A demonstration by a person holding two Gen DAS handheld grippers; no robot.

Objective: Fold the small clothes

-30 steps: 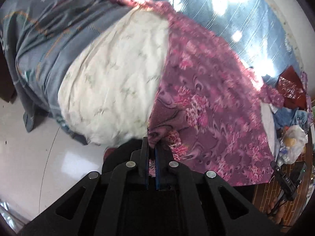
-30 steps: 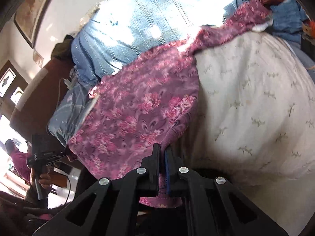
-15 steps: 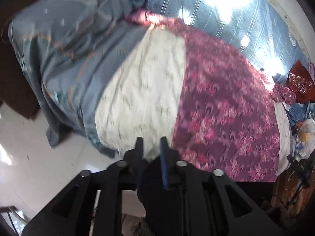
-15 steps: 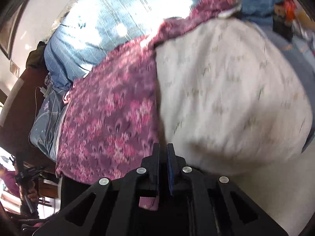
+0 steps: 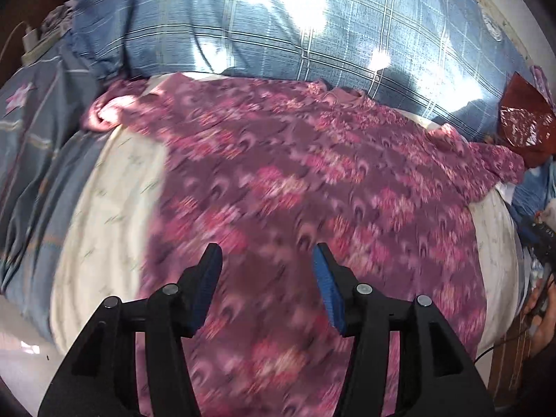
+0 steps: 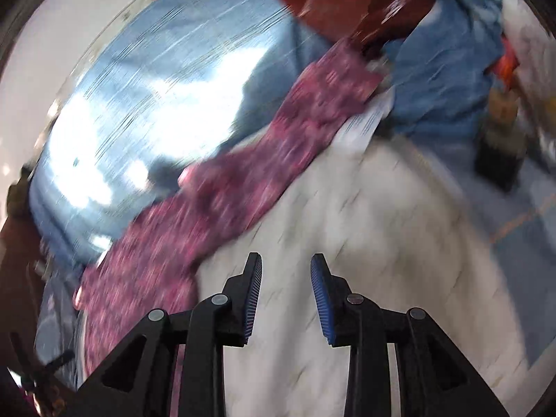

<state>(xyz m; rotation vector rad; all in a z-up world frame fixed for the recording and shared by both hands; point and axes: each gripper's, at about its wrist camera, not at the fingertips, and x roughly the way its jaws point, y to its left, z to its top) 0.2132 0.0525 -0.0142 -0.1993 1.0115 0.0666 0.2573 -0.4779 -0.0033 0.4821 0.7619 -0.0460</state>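
A purple and pink flowered garment (image 5: 295, 180) lies spread flat over a cream sheet (image 5: 111, 208) on the bed. In the left wrist view my left gripper (image 5: 267, 257) hovers over the garment's near part, its jaws opening, with nothing between the blue pads. In the right wrist view the garment (image 6: 215, 201) runs as a slanted band at the left. My right gripper (image 6: 285, 267) is over the bare cream sheet (image 6: 365, 226) beside it, jaws opening and empty. Both views are blurred by motion.
A blue checked blanket (image 5: 312, 27) covers the far side of the bed, with a grey-blue quilt (image 5: 31, 160) at the left. A dark red shiny bag (image 5: 524, 121) and blue cloth (image 6: 448, 80) pile up at the right end. White floor (image 5: 21, 347) lies below the bed edge.
Both grippers let go of the garment's edge and opened. The left one swung over the garment, the right one over the cream sheet. The garment now lies spread on the bed.
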